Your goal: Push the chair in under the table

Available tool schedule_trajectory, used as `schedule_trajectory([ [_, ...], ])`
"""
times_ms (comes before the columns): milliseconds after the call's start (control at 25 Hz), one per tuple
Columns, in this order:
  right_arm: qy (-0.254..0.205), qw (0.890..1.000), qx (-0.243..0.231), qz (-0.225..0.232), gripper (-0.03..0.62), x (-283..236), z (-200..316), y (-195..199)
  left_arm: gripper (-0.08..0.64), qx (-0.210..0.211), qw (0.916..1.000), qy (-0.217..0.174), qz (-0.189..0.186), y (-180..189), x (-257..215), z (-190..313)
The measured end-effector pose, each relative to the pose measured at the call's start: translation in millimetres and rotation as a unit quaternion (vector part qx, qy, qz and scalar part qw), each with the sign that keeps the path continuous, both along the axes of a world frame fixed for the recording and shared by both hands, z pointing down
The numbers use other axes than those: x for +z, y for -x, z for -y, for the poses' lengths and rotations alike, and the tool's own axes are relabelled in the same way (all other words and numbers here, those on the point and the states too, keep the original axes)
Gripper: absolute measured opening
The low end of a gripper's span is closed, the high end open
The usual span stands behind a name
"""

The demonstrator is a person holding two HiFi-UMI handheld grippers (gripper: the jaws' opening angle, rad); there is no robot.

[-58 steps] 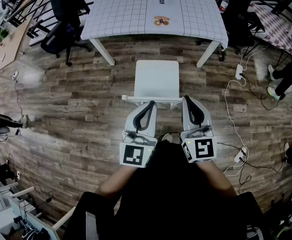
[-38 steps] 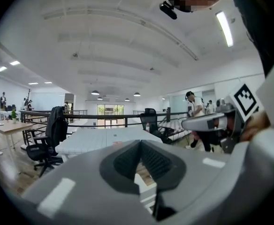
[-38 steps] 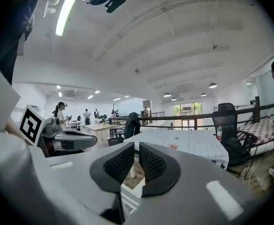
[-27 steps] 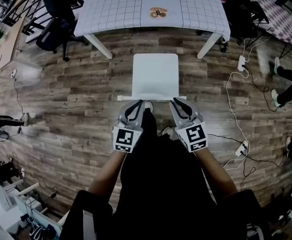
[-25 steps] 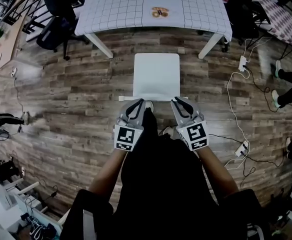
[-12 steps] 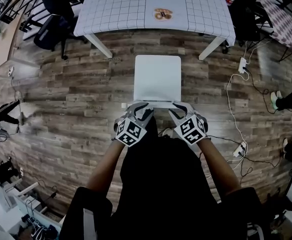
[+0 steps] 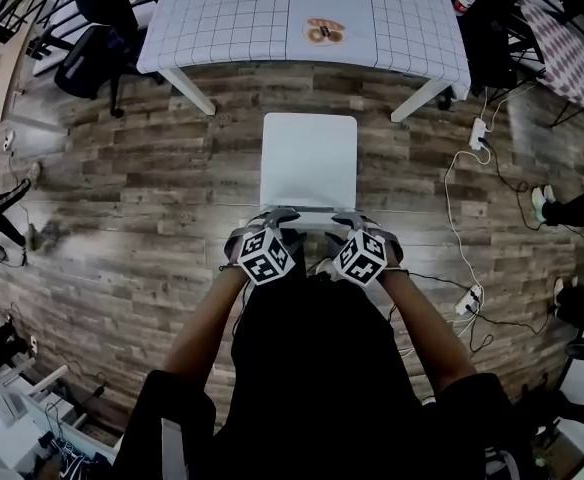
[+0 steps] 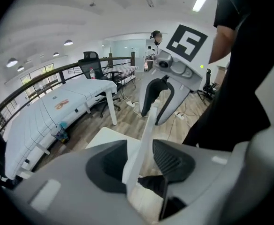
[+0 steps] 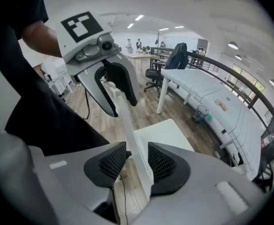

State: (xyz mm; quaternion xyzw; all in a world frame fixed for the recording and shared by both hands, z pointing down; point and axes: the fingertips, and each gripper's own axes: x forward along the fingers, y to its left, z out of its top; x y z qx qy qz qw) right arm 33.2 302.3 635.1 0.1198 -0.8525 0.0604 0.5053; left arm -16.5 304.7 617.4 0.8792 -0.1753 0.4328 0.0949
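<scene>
The chair (image 7: 309, 158) stands mid-frame, seat just short of the worktop (image 7: 232, 18) at the top edge, its back rail (image 7: 307, 210) straddled by the opening, unclamped fingers of the left gripper (image 7: 272, 214) and right gripper (image 7: 353, 217), likely placed to shove it evenly forward.

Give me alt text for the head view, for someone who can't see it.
Seen from above, a person's left gripper and right gripper straddle the top back rail of a white chair, jaws opening. The chair stands on a wood floor, just short of a white grid-patterned table.
</scene>
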Motion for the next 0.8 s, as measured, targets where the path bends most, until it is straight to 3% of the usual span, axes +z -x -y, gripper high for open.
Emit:
schedule_trajectory([
  [120, 0.010, 0.999, -0.033, -0.042, 0.161, 19, -3, -3, 0.173, 0.019, 0.9995, 0.026, -0.002, -3, 8, -2],
  [280, 0.012, 0.996, -0.059, -0.071, 0.163, 35, -8, -2, 0.173, 0.084, 0.9945, 0.007, 0.062, 4, 26, -11],
  [400, 0.001, 0.993, -0.076, -0.090, 0.164, 38, -21, 6, 0.173, 0.117, 0.9891, 0.004, 0.089, 11, 29, -27],
  [560, -0.012, 0.990, -0.093, -0.105, 0.149, 60, -7, 3, 0.175, 0.133, 0.9855, 0.029, 0.100, 2, 49, -16],
  [800, 0.014, 0.987, -0.107, -0.117, 0.149, 80, -4, 4, 0.178, 0.143, 0.9803, 0.058, 0.124, -5, 71, -7],
])
